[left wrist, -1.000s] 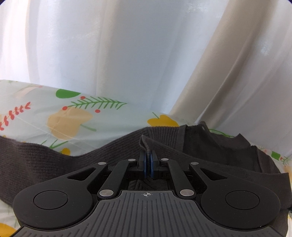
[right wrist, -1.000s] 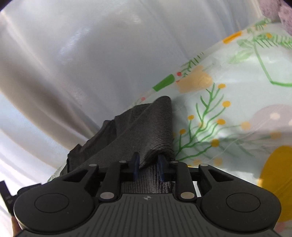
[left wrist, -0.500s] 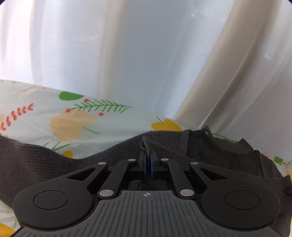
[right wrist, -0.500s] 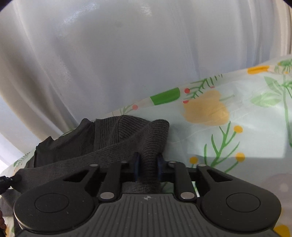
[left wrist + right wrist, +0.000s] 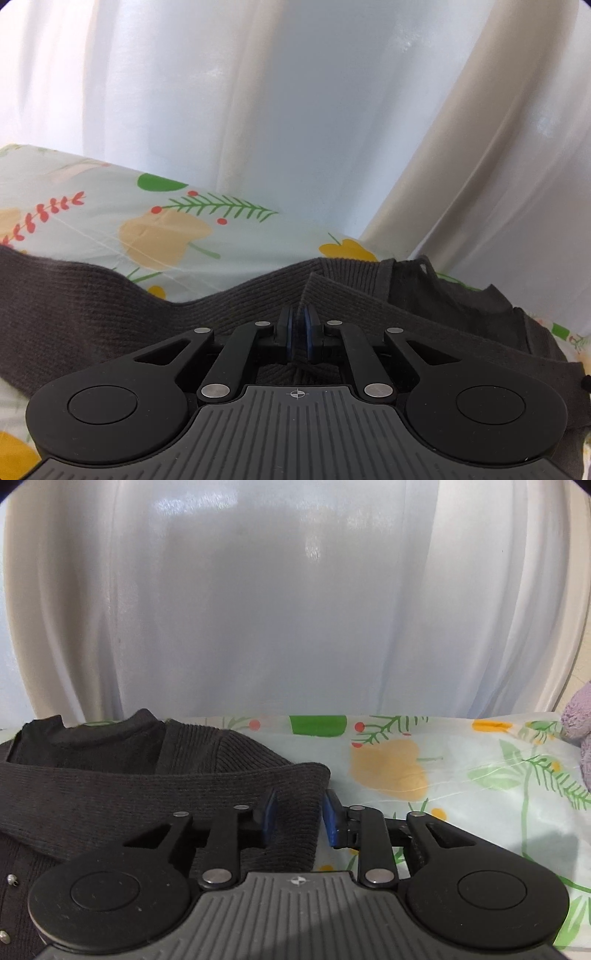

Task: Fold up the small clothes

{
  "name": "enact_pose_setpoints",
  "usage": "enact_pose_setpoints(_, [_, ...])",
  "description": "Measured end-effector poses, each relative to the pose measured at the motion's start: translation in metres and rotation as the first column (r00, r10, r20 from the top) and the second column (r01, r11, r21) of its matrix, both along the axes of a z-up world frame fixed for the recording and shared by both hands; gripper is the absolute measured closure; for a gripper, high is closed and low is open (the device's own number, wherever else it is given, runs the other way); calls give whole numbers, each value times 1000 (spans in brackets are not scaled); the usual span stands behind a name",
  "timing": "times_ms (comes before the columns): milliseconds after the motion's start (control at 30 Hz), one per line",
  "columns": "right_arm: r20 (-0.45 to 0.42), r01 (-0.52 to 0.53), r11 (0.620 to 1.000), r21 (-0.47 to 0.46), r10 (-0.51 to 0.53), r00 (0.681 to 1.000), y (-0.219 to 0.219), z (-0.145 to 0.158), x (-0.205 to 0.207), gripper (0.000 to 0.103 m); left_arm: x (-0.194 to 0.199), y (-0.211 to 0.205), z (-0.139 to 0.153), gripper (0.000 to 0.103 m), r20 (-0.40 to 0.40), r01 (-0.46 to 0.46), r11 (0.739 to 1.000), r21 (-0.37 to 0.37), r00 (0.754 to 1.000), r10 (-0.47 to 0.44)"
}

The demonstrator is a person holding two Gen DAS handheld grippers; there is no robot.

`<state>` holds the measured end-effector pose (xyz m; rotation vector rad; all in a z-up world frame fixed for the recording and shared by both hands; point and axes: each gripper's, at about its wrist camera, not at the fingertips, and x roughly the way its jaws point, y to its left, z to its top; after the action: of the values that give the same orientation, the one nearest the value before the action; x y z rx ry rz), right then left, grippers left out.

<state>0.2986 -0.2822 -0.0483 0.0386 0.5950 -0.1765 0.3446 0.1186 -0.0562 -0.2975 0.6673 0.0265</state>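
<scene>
We've got sheer white curtains [image 5: 295,609] glowing with daylight behind a floral-print sheet [image 5: 461,775], probably a bed; purple plush thing [image 5: 578,720] at the right.

dark grey cardigan [image 5: 207,775]: ribbed knit cloth, matt, a bit fuzzy, w/ small shiny metal studs [image 5: 11,878]. sheet [image 5: 461,782]: smooth thin printed cloth, faint creases. curtain [image 5: 295,609]: sheer white fabric, soft sheen. gripper bodies: matt black plastic, ribbed grey top, bright metal pins; pads [image 5: 328,819] blue, rubbery-looking. purple thing [image 5: 580,716] at edge: plush, fuzzy.
</scene>
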Motion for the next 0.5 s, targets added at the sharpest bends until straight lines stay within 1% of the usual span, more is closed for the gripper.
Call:
enact_pose_setpoints(67, [15, -41, 999, -8, 42, 999, 9, 1, -10, 70, -6, -1, 1, 94, 2, 10, 1000, -27, 1000, -10])
enact_pose_setpoints(100, [0, -73, 997, -16, 73, 997, 15, -2, -11, 71, -7, -4, 0, 90, -4, 20, 1000, -23, 1000, -20])
enact_pose_setpoints(167, [-39, -124, 991, -41, 123, 992, 24, -12, -10, 82, -5, -12, -3, 87, -19, 22, 1000, 23, 1000, -22])
enact_pose_setpoints(200, [-47, -143, 988, -57, 140, 989, 28, -17, -11, 83, -3, -14, -5, 84, -24, 10, 999, 39, 1000, -9])
enact_pose_setpoints(233, [-37, -148, 986, -80, 146, 989, 31, -18, -11, 83, 0, -14, -9, 83, -36, 6, 999, 31, 999, -5])
enact_pose_setpoints(267, [-35, -154, 984, -94, 152, 988, 32, -20, -11, 83, 1, -12, -13, 79, -45, -3, 1000, 6, 999, 4])
enact_pose_setpoints(333, [-24, -161, 981, -109, 159, 987, 33, -23, -9, 82, -1, -7, -16, 79, -27, -25, 999, -32, 999, 24])
enact_pose_setpoints(433, [-24, -161, 979, -125, 159, 987, 37, -24, -10, 82, -5, -2, -14, 77, -34, -25, 999, -46, 999, 24])
enact_pose_setpoints(467, [-28, -158, 980, -119, 156, 987, 37, -22, -10, 81, -9, 3, -10, 70, -41, -45, 997, -57, 998, 43])
enact_pose_setpoints(500, [-34, -147, 985, -94, 145, 989, 35, -19, -12, 81, -16, 12, -5, 60, -40, -80, 994, -72, 996, 78])
